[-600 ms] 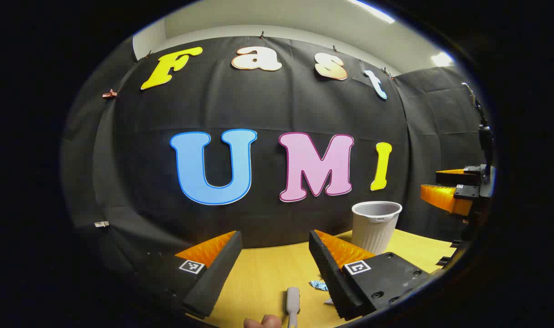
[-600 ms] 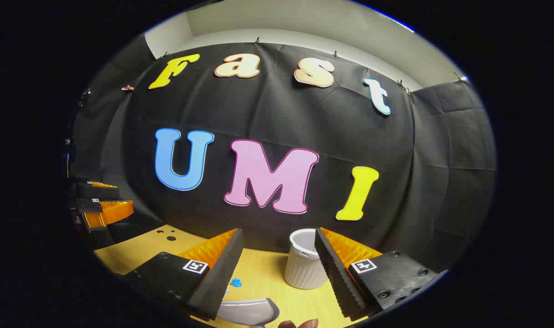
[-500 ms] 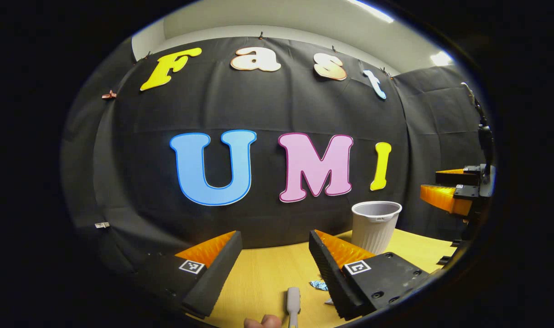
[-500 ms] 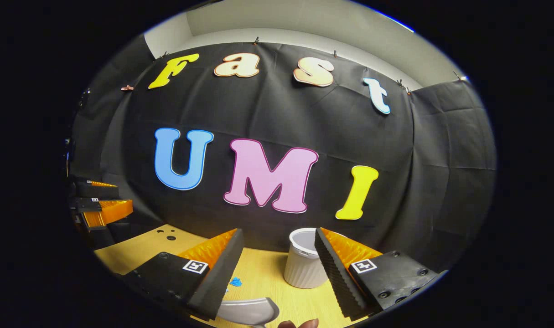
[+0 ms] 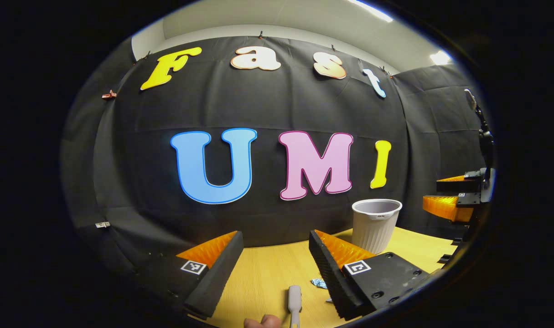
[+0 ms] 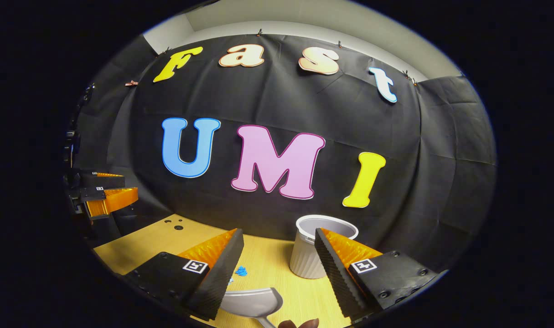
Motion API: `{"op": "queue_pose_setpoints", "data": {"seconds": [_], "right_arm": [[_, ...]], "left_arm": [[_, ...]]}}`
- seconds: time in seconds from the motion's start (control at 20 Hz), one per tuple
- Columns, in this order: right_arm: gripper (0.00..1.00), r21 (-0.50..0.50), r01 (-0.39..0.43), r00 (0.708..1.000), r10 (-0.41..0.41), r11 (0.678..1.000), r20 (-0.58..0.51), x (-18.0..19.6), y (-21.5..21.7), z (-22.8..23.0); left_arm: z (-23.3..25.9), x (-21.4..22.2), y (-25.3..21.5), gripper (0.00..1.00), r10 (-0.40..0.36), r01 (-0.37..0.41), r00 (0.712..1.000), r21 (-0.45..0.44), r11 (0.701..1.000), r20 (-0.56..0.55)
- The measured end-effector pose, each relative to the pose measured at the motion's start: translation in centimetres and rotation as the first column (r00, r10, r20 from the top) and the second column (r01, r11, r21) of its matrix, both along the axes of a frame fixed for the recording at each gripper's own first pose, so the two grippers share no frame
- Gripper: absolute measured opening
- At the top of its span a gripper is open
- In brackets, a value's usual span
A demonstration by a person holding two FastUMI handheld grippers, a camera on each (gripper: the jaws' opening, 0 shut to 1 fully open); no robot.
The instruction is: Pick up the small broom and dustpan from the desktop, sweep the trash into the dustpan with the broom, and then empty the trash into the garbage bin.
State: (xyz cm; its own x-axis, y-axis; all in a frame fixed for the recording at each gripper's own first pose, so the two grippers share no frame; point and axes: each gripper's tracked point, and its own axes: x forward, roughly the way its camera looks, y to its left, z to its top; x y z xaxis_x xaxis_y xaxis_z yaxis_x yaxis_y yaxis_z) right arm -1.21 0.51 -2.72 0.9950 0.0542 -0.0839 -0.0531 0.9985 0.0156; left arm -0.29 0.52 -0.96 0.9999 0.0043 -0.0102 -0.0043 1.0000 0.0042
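Observation:
A grey broom handle (image 5: 294, 298) lies on the yellow desktop (image 5: 263, 269) below the gap of my left gripper (image 5: 275, 238), which is open and holds nothing. A blue scrap of trash (image 5: 318, 283) rests beside its right finger. The white ribbed bin (image 5: 376, 218) stands behind, to the right. In the right gripper view the grey dustpan (image 6: 251, 302) lies under my right gripper (image 6: 279, 234), also open and apart from it. Another blue scrap (image 6: 241, 271) sits by its left finger, and the bin (image 6: 304, 259) stands partly behind its right finger.
The right gripper (image 5: 454, 196) hovers at the far right of the left gripper view; the left gripper (image 6: 104, 193) hovers at the far left of the right gripper view. A fingertip (image 5: 262, 321) shows at the bottom edge. Small holes (image 6: 174, 223) mark the desktop's back left.
The right gripper view has tipped down a little, so more of the dustpan and bin show. The left gripper has barely moved.

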Motion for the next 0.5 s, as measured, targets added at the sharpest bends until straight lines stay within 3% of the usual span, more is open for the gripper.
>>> {"op": "queue_pose_setpoints", "data": {"seconds": [0.3, 0.5], "right_arm": [[0.98, 0.011, -0.054, 0.995, 0.054, 0.998, -0.088, -0.7, 0.6, -2.6], [0.98, 0.047, -0.115, 0.964, 0.123, 0.992, -0.236, -2.1, 1.0, -6.7]], "left_arm": [[-1.7, -0.1, -0.1, 0.94, -0.006, 0.006, 0.999, -0.001, 1.000, -0.033], [-3.7, -0.3, -0.5, 0.94, -0.014, 0.014, 0.996, -0.001, 1.000, -0.084]]}}
